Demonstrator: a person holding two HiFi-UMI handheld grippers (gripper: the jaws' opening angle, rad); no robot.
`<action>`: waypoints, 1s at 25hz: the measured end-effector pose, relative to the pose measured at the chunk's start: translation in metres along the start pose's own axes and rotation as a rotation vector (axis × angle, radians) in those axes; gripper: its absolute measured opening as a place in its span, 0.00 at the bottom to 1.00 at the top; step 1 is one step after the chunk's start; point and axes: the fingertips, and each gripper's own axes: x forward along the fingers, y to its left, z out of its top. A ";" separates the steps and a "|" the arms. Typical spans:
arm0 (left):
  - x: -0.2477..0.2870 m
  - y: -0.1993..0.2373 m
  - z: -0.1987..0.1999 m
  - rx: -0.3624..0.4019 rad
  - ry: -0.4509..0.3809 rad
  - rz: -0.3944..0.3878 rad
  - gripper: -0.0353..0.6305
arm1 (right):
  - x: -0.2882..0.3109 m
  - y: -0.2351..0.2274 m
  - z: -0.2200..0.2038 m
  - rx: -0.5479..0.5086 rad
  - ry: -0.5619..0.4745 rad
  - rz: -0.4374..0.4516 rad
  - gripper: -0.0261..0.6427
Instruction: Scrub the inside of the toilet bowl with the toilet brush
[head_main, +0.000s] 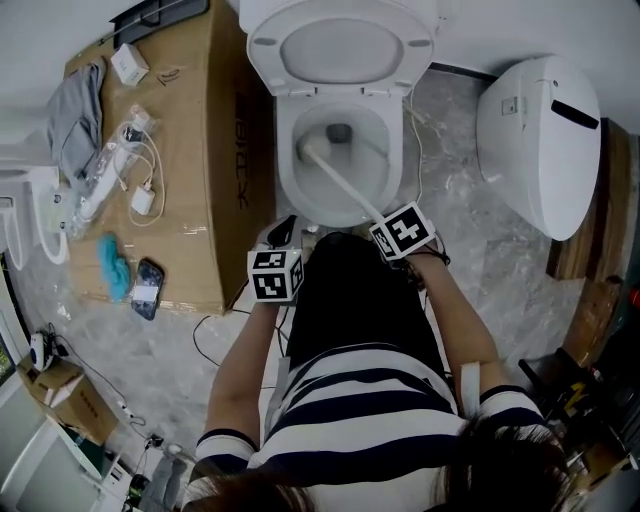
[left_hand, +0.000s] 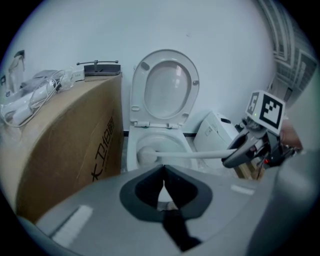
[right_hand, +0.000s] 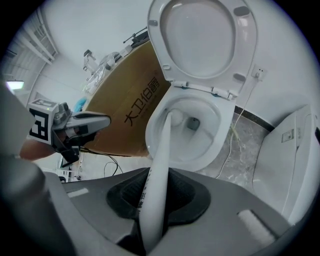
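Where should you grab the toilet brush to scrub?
By the top end of its long handle, from the front of the bowl: the head is down inside and the handle slants up that way, where the right gripper grips it.

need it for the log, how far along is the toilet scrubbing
Done: the seat is up and the right gripper is shut on the toilet brush. In hand: its head is inside the toilet bowl, by the left wall. Left: how much is scrubbed doesn't show, so assume most of the bowl. The left gripper is shut and empty.
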 end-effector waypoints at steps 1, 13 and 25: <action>0.000 0.000 0.001 0.001 -0.001 0.000 0.05 | 0.001 -0.001 0.003 0.013 -0.011 0.003 0.17; -0.006 -0.009 0.022 0.021 -0.031 -0.008 0.05 | -0.001 -0.008 0.025 0.183 -0.126 0.045 0.17; -0.049 -0.017 0.052 0.052 -0.094 -0.030 0.05 | -0.047 0.005 -0.009 0.290 -0.218 0.041 0.17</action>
